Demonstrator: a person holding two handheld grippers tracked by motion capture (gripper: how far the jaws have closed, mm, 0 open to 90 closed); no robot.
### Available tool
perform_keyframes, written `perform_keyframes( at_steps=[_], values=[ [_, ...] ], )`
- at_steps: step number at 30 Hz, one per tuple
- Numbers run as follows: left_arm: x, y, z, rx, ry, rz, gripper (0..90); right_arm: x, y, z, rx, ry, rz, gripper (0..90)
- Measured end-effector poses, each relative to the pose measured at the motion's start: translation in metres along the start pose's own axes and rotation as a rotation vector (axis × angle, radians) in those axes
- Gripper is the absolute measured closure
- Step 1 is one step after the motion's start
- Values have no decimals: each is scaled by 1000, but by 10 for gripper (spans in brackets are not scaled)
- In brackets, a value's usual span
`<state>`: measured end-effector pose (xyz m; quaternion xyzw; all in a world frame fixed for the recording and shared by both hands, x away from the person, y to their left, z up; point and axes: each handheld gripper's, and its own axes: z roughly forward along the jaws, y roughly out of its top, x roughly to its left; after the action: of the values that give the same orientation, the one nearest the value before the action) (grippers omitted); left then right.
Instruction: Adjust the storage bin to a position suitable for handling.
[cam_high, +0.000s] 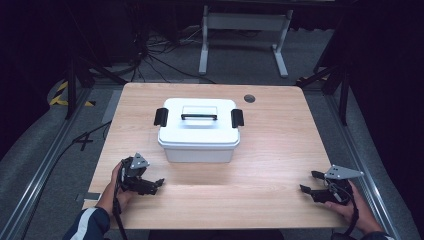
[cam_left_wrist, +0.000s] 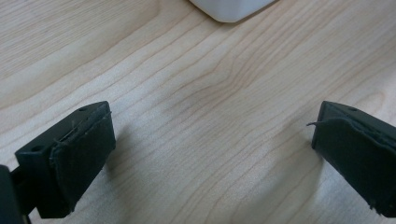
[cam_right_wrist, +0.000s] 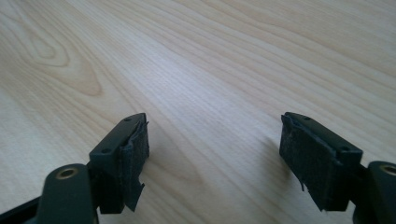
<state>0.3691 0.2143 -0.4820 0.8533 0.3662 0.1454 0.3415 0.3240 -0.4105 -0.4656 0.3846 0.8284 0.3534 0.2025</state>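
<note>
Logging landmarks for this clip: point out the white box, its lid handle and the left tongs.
white box (cam_high: 199, 147), high view, front wall.
lid handle (cam_high: 199, 116), high view, middle of the dark bar.
left tongs (cam_high: 159, 182), high view, between the tips.

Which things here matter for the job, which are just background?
In play:
- white lidded box, black handle, side latches
- left gripper, open
- right gripper, open
- table

Background:
- dark grommet in the tabletop
- white frame on the floor
- floor cables

White box (cam_high: 198, 142), black latches (cam_high: 160, 116), black handle (cam_high: 199, 117); tabletop (cam_high: 270, 150) pale wood grain; tongs (cam_high: 161, 182) black, grey plate (cam_high: 140, 161).
</note>
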Motion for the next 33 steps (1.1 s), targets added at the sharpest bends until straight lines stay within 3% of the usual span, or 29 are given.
perform_keyframes(
  at_steps=[3,7,11,16,18,22,24,26,33],
  values=[
    [-1,0,0,0,-6,-7,4,-6,6,0,52,8,26,251],
    [-1,-1,0,1,-12,-14,4,-8,17,2,83,39,-27,233],
    [-1,-1,0,-8,-10,-7,7,-6,44,1,78,78,-85,258],
    [-2,-1,-1,-3,-9,-4,16,7,85,1,74,92,-196,286],
    [-1,-1,-2,0,-5,2,16,10,98,1,69,110,-220,295],
    [-2,-1,-2,0,-5,-1,16,12,115,1,55,124,-238,318],
    [-1,-1,-2,0,-6,-1,16,13,136,0,26,130,-250,354],
    [-2,-1,-1,0,-13,-10,16,13,141,-1,23,130,-253,358],
    [-1,-1,-1,1,-16,-2,12,23,186,-2,14,121,-313,405]
  ],
)
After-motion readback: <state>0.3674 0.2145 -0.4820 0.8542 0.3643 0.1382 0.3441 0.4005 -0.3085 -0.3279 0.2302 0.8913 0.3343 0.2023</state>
